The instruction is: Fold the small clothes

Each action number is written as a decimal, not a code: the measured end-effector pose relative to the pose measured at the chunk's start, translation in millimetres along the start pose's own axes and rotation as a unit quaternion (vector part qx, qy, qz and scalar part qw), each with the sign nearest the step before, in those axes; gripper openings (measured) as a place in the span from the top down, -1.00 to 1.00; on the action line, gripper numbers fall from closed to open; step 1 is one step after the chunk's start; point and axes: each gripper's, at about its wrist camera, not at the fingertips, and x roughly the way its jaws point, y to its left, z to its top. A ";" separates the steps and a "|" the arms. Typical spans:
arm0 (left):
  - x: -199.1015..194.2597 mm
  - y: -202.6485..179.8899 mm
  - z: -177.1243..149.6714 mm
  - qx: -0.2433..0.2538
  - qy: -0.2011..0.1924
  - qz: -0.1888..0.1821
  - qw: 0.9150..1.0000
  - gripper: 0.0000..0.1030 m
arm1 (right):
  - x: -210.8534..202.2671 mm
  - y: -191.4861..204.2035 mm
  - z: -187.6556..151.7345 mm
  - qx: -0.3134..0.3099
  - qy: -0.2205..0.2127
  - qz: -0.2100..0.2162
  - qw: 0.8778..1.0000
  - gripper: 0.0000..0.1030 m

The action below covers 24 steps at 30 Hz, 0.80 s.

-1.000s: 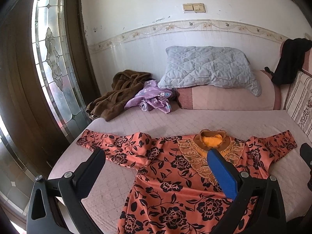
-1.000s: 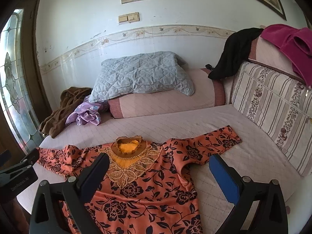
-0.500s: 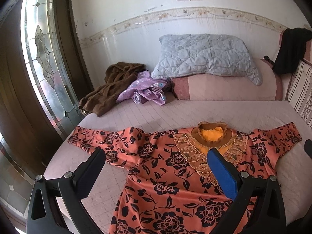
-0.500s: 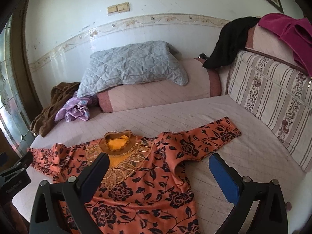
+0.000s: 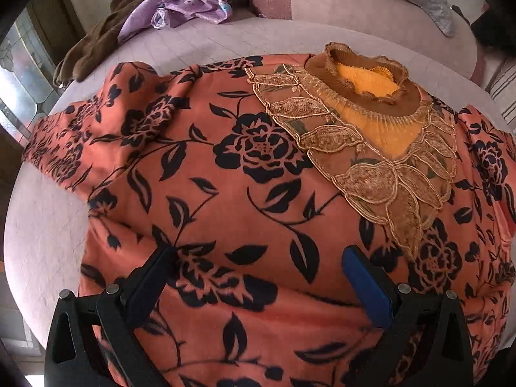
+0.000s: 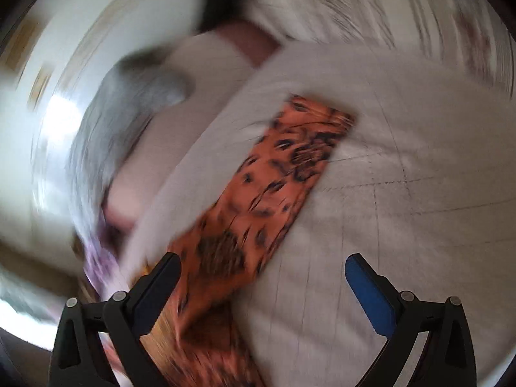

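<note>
An orange dress with black flowers [image 5: 245, 193] lies spread flat on the bed, its gold lace collar [image 5: 371, 103] towards the pillows. My left gripper [image 5: 258, 254] hangs open just above the dress's chest, with nothing between its fingers. The right wrist view is blurred by motion. It shows the dress's right sleeve [image 6: 283, 167] stretched out on the bedspread. My right gripper [image 6: 264, 261] is open close above the sleeve's inner end, its left finger [image 6: 158, 283] over the cloth.
The pale quilted bedspread [image 6: 403, 193] reaches right of the sleeve. A brown garment [image 5: 93, 42] and a purple one [image 5: 180, 6] lie at the bed's far left. A pink bolster [image 5: 338, 3] and a grey pillow [image 6: 129, 113] sit at the head.
Both grippers have dropped low and close to the dress. The left now hangs over the chest. The right has swung fast towards the right sleeve, and its view has tilted.
</note>
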 end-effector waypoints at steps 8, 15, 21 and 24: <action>7.0 1.1 -9.3 0.006 -0.058 -0.017 0.998 -1.00 | 72.5 -30.4 66.5 0.064 -0.055 -0.032 0.996 -0.33; -17.2 8.9 2.9 0.011 -0.069 -0.002 0.998 -1.00 | 82.9 -4.1 78.3 0.016 -0.087 -0.014 0.996 0.88; -69.6 70.2 21.1 -0.039 -0.147 0.060 0.987 -1.00 | -19.2 129.1 11.4 -0.102 -0.104 0.181 0.973 0.88; -79.6 121.2 20.6 -0.086 -0.163 0.103 0.977 -1.00 | -36.5 209.6 -48.8 -0.159 -0.070 0.246 0.954 0.88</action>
